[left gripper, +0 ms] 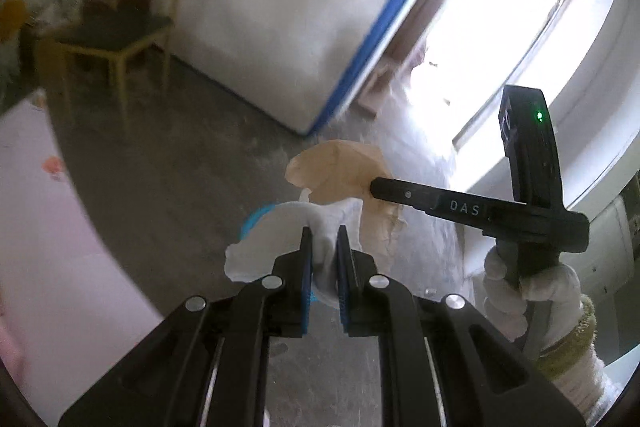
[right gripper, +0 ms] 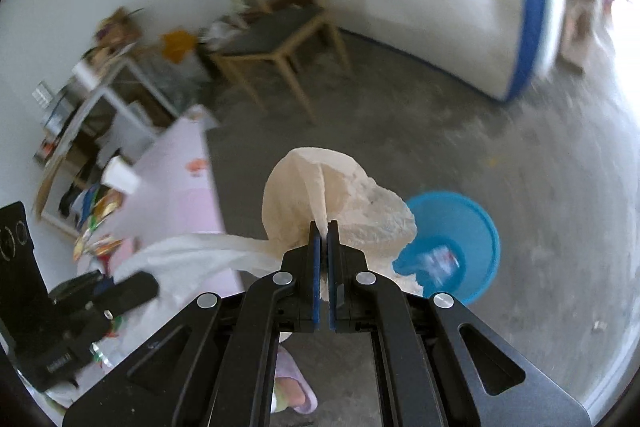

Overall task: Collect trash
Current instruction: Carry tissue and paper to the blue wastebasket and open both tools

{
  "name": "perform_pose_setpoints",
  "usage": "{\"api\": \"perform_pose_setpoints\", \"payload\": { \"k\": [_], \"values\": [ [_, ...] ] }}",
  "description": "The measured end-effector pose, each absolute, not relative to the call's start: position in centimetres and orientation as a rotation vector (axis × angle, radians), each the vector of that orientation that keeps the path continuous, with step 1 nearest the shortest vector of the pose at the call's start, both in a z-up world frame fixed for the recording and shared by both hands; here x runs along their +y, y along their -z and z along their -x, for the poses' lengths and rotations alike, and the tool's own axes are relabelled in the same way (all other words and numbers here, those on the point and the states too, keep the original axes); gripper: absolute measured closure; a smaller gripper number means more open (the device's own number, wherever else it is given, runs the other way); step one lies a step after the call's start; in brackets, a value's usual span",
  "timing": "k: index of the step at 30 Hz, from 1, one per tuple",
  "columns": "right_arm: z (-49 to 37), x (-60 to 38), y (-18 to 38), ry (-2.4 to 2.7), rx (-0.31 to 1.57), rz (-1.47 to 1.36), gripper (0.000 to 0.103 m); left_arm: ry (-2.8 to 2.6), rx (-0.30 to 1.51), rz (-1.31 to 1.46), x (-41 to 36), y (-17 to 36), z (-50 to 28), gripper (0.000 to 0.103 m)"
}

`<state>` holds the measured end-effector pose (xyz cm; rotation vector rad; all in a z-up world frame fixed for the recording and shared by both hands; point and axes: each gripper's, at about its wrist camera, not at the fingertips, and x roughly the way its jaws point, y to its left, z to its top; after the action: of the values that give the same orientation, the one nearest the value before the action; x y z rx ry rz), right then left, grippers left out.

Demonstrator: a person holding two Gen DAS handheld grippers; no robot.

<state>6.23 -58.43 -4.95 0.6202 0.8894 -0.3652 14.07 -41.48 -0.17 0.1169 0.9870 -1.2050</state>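
Note:
My left gripper [left gripper: 325, 231] is shut on a crumpled white tissue [left gripper: 280, 239], held in the air above the floor. My right gripper [right gripper: 324, 227] is shut on a crumpled beige paper [right gripper: 320, 187]; that paper shows in the left wrist view [left gripper: 340, 167] at the tip of the right gripper [left gripper: 376, 185]. The white tissue [right gripper: 192, 255] hangs to the left in the right wrist view, held by the left gripper [right gripper: 136, 287]. A blue bin [right gripper: 460, 227] stands on the floor below and right of the beige paper, with a wrapper [right gripper: 438, 261] inside. Its rim peeks out behind the tissue in the left wrist view [left gripper: 256, 217].
A pink-clothed table [right gripper: 180, 179] with snack wrappers [right gripper: 100, 223] and a white cup [right gripper: 120, 179] lies at the left. A wooden chair [right gripper: 276, 47] stands on the grey concrete floor [right gripper: 520, 147]. A white board with a blue edge [right gripper: 528, 7] leans behind. A cluttered shelf [right gripper: 88, 115] stands far left.

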Motion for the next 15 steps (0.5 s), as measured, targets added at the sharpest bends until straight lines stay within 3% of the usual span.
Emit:
{"api": "perform_pose_setpoints", "payload": {
  "k": [11, 12, 14, 15],
  "values": [
    [-6.2, -67.7, 16.3, 0.513, 0.953, -0.841, 0.097, 1.251, 1.108, -0.186, -53.3, 9.6, -14.6, 0.091],
    [-6.1, -68.4, 17.2, 0.528, 0.953, -0.857, 0.086, 1.243, 1.106, -0.186, -54.1, 10.3, -14.8, 0.087],
    [-6.1, -69.2, 18.8, 0.532, 0.951, -0.884, 0.064, 1.197, 1.099, -0.190, -55.2, 11.3, -15.3, 0.070],
    [-6.1, -69.5, 19.6, 0.552, 0.949, -0.891, 0.060, 1.174, 1.097, -0.184, -55.4, 11.5, -15.6, 0.060]
  ]
}}
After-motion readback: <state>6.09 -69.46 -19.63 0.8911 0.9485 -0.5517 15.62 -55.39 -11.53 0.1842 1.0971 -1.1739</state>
